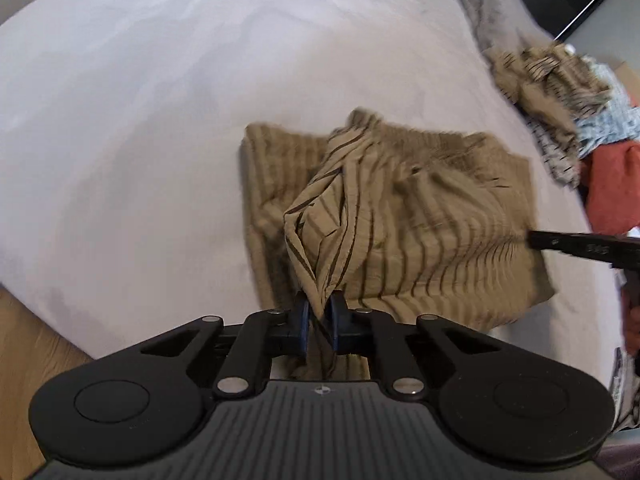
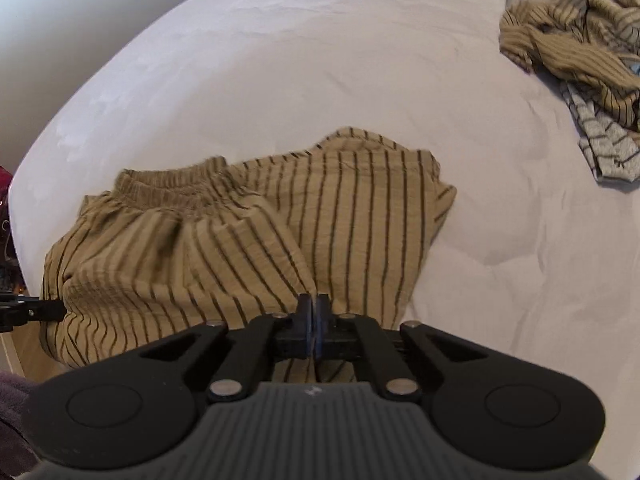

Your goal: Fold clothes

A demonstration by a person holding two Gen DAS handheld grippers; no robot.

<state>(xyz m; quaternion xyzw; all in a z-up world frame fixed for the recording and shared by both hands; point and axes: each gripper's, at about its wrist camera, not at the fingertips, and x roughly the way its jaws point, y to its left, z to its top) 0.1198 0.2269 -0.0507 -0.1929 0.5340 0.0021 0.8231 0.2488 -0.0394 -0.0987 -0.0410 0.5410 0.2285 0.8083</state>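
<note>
No legible writing on striped garment (image 2: 224, 248)

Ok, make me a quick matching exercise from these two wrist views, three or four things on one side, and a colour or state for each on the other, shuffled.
Things:
1. left gripper
2. striped garment
3. bed sheet
4. orange-red cloth

States:
A. white, bare surface
B. tan with dark stripes, held at two edges
C. shut on bunched fabric
D. at the bed's edge, in the clothes pile

Pairs: 1-C, 2-B, 3-A, 4-D
</note>
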